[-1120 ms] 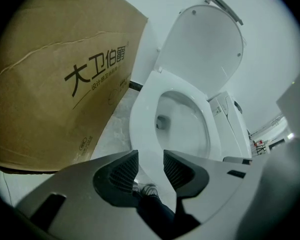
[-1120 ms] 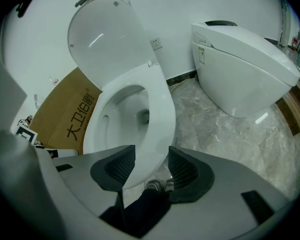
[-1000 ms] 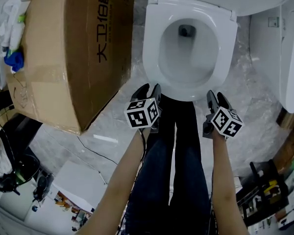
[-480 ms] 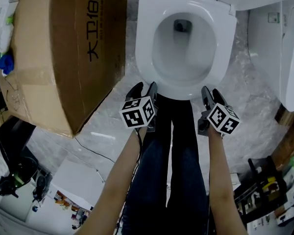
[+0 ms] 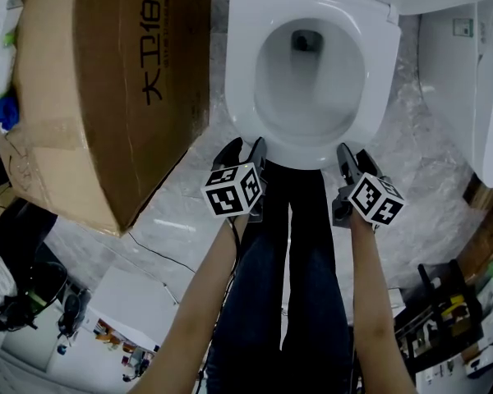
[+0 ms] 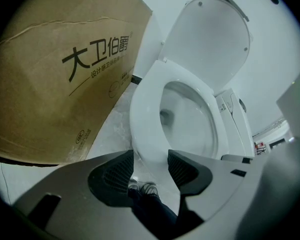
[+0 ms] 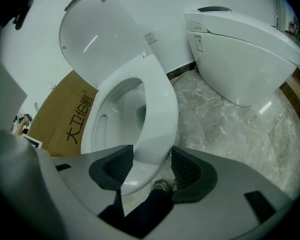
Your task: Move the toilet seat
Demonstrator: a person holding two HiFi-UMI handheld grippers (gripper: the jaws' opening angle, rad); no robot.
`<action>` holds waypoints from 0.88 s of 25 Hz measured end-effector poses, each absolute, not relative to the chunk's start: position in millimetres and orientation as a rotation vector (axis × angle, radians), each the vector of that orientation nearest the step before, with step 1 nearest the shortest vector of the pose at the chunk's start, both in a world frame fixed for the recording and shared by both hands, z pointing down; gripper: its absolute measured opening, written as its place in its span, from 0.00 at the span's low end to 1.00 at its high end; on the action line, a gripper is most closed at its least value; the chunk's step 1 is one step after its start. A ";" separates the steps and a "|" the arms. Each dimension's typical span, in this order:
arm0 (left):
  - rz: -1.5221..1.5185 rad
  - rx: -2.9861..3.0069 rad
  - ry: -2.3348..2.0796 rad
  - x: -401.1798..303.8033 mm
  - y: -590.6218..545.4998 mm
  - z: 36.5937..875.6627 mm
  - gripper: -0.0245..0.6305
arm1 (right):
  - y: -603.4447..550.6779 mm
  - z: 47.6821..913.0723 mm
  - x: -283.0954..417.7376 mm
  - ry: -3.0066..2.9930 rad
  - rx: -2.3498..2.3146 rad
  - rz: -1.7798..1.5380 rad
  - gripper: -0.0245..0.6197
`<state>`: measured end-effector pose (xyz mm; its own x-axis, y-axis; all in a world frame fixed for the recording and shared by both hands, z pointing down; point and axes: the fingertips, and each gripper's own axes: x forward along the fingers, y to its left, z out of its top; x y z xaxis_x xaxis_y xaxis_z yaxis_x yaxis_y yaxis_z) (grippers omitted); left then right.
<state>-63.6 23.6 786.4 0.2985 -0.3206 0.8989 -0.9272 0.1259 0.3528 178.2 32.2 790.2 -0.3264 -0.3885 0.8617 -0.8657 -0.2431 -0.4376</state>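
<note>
- Both grippers are parked at the front of the white oval plastic toilet seat (image 5: pixel 240 72), and the news is in the jaws: both pairs have just been spreading.
- The left gripper (image 5: pixel 245 148) stands wide and released. The seat's front rim shows just ahead of its ribbed pads (image 6: pixel 121 170), with neither pad pressing on it.
- The right gripper (image 5: pixel 353 156) is parted too. The rim lies in the gap, close to the left pad, but whether it touches is hard to say at this angle; I read it as not clamped.
- The seat itself hasn't budged since a second ago: it lies flat on the bowl, straight ahead of both grippers, with the white lid (image 6: pixel 210 39) standing upright beyond it.
- My call: nothing is gripped, so the seat hasn't started moving. Widened jaws at the rim look like lining up for a grasp, and they would need to slide onto the edge and close.
- The brown cardboard box (image 5: pixel 107 80) sits off to the left gripper's side, and a second white toilet (image 7: pixel 240 49) to the right gripper's.
</note>
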 end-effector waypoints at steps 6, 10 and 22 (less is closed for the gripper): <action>0.654 1.429 -1.227 -62.3 22.8 787.4 0.36 | 30.3 791.2 175.6 -1.614 1.519 1.597 0.41; 0.647 1.433 -1.223 -61.8 22.8 788.0 0.36 | 30.7 792.7 177.1 -1.617 1.517 1.604 0.42; 0.646 1.445 -1.225 -61.1 23.8 786.2 0.35 | 30.4 790.5 178.1 -1.624 1.504 1.548 0.43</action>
<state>-61.1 23.8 786.2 0.3214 -0.3337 0.8862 -0.9196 0.1133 0.3762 178.1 30.4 790.5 -0.3136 -0.3933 0.8643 -0.8821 -0.2163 -0.4185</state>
